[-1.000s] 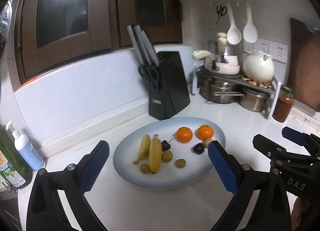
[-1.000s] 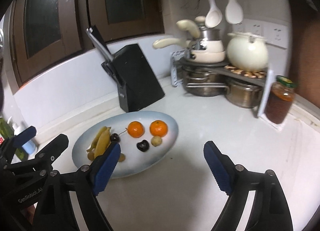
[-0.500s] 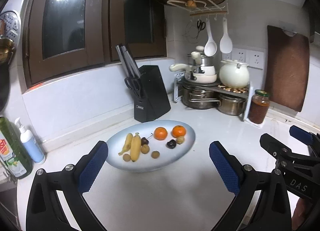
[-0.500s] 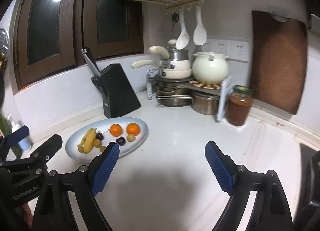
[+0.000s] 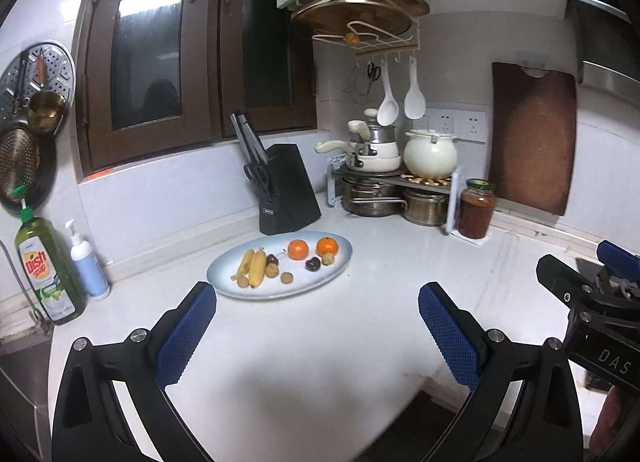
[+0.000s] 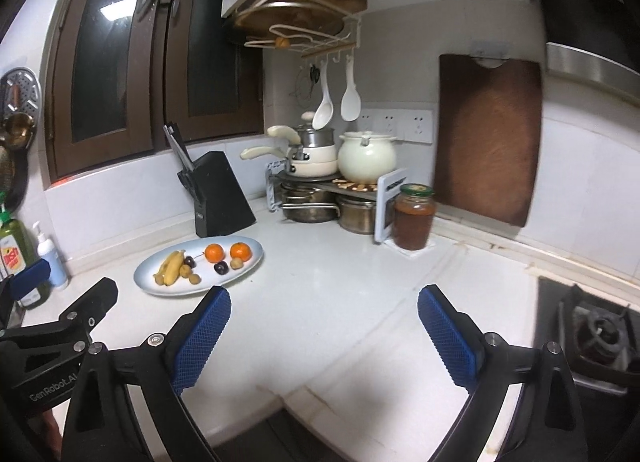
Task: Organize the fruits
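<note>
An oval pale-blue plate (image 5: 340,258) (image 6: 148,276) lies on the white counter. It holds two bananas (image 5: 256,267) (image 6: 172,262), two oranges (image 5: 298,249) (image 6: 215,252), dark cherries (image 5: 313,264) and several small brown fruits (image 5: 286,277). My left gripper (image 5: 318,336) hangs well back from the plate, open, nothing between its blue pads. My right gripper (image 6: 325,332) is to the plate's right and farther back; its jaws are opening, empty. Each gripper shows at the edge of the other's view.
A black knife block (image 5: 287,190) stands behind the plate. A rack of pots (image 5: 380,186), a white kettle (image 5: 430,158) and a jar (image 5: 476,208) fill the corner. Dish soap (image 5: 44,270) and a pump bottle (image 5: 86,262) stand left. A stove burner (image 6: 600,332) lies right.
Both grippers have pulled back and slightly up from the plate, which now looks smaller and farther off. The right gripper's jaws have widened. The fruit has not moved.
</note>
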Motion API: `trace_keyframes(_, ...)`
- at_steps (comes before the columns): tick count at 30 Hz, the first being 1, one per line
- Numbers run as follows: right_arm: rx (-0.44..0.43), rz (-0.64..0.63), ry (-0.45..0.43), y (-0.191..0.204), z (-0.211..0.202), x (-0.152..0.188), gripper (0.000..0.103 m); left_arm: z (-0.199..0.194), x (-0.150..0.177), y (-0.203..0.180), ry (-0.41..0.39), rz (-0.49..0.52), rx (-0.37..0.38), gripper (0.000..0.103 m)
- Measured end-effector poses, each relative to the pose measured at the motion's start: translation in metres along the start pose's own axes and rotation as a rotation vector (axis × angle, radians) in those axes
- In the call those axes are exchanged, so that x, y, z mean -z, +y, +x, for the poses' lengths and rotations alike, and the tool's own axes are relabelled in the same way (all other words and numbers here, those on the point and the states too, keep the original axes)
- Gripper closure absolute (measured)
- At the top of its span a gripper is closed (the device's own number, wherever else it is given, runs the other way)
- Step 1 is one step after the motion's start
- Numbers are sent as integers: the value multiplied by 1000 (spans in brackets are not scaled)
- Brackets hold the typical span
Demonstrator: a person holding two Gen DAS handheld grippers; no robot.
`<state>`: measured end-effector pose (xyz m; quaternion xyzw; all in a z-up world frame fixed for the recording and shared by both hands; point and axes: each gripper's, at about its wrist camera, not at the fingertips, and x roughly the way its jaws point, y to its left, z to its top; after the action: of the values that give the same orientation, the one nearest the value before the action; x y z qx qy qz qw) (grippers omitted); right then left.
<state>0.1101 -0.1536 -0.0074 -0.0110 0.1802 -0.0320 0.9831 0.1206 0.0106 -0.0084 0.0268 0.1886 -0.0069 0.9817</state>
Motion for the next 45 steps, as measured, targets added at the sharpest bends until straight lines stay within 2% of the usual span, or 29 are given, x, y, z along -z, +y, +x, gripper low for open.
trace_keyframes(9,4,17,-14,-22,-56,10,5,-60,7,-17,-34,19,6,0)
trace_keyframes(16,22,30,-35,-33,-89,13,4,-87,8,-24,-51,35,40,0)
trace_keyframes(24,54,46,-36,-35,-114,17,4,-106,10,-23,-45,59,83,0)
trace_keyframes(45,65,51,-53,-18,-151,27,4,-136,19,-4,-62,60,104,0)
